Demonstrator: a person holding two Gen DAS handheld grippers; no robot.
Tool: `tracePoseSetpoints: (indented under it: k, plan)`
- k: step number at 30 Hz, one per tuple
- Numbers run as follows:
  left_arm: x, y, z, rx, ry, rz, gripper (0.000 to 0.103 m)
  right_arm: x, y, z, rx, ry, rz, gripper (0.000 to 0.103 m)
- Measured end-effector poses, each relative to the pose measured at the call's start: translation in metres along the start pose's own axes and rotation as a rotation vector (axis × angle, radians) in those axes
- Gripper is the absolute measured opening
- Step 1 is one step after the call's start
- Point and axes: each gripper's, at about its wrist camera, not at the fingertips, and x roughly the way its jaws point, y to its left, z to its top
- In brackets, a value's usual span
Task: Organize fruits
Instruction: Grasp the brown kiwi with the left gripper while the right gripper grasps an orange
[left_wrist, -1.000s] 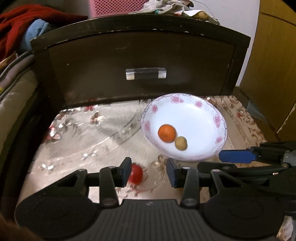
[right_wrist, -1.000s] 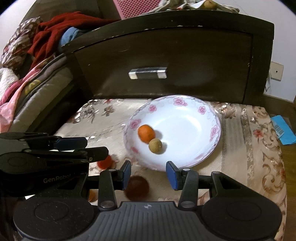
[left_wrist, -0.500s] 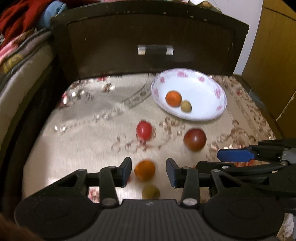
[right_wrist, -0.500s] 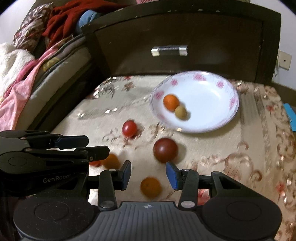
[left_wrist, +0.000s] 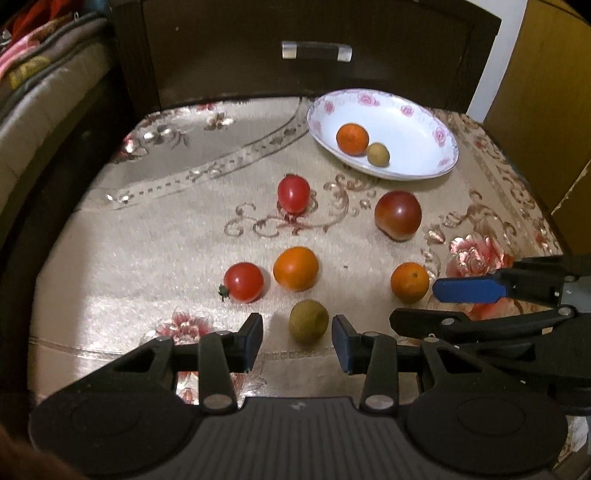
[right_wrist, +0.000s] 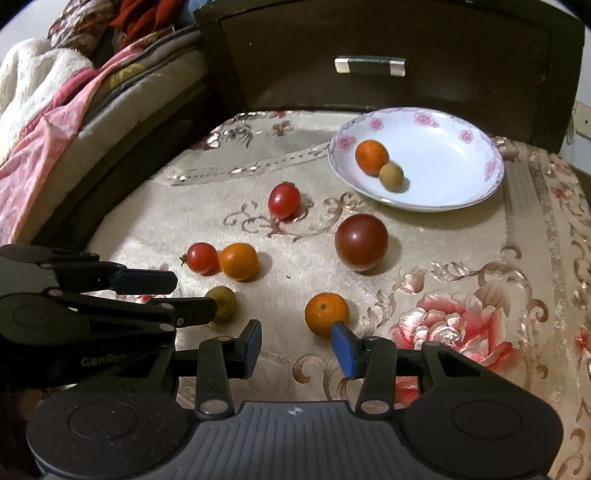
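Note:
A white floral plate (left_wrist: 436, 122) (right_wrist: 461, 184) at the back right holds an orange (left_wrist: 352, 139) and a small tan fruit (left_wrist: 378, 154). Loose on the cloth lie two red tomatoes (left_wrist: 293, 193) (left_wrist: 243, 281), an orange tomato (left_wrist: 296, 268), a dark red tomato (left_wrist: 398, 215) (right_wrist: 361, 237), a mandarin (left_wrist: 410, 282) (right_wrist: 326, 314) and a greenish fruit (left_wrist: 308, 321) (right_wrist: 221, 302). My left gripper (left_wrist: 296, 338) is open and empty, with the greenish fruit just beyond its fingertips. My right gripper (right_wrist: 296, 345) is open and empty, its right fingertip next to the mandarin.
A dark wooden drawer front (left_wrist: 317, 55) with a metal handle rises right behind the plate. Bedding (right_wrist: 55, 103) lies along the left side. A wooden cabinet (left_wrist: 546, 110) stands at the right. The floral cloth (right_wrist: 480, 295) covers the whole surface.
Both grippers have pulled back and up from the plate, so the loose fruits on the cloth came into view. Both stayed open.

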Motion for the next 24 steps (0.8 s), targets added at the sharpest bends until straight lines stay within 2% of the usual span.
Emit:
tracePoseSetpoints:
  k: [3,14,24]
  plan:
    - [0.006,0.001,0.000,0.002,0.005,-0.001,0.048,0.006,-0.001,0.000,-0.018,0.011,-0.013,0.044]
    - [0.023,0.004,0.001,-0.017,0.038,-0.021,0.048,0.017,-0.006,0.000,-0.032,0.024,-0.003,0.044]
    - [0.025,0.004,0.002,0.006,0.034,-0.022,0.048,0.020,-0.008,0.003,-0.062,0.024,0.012,0.044]
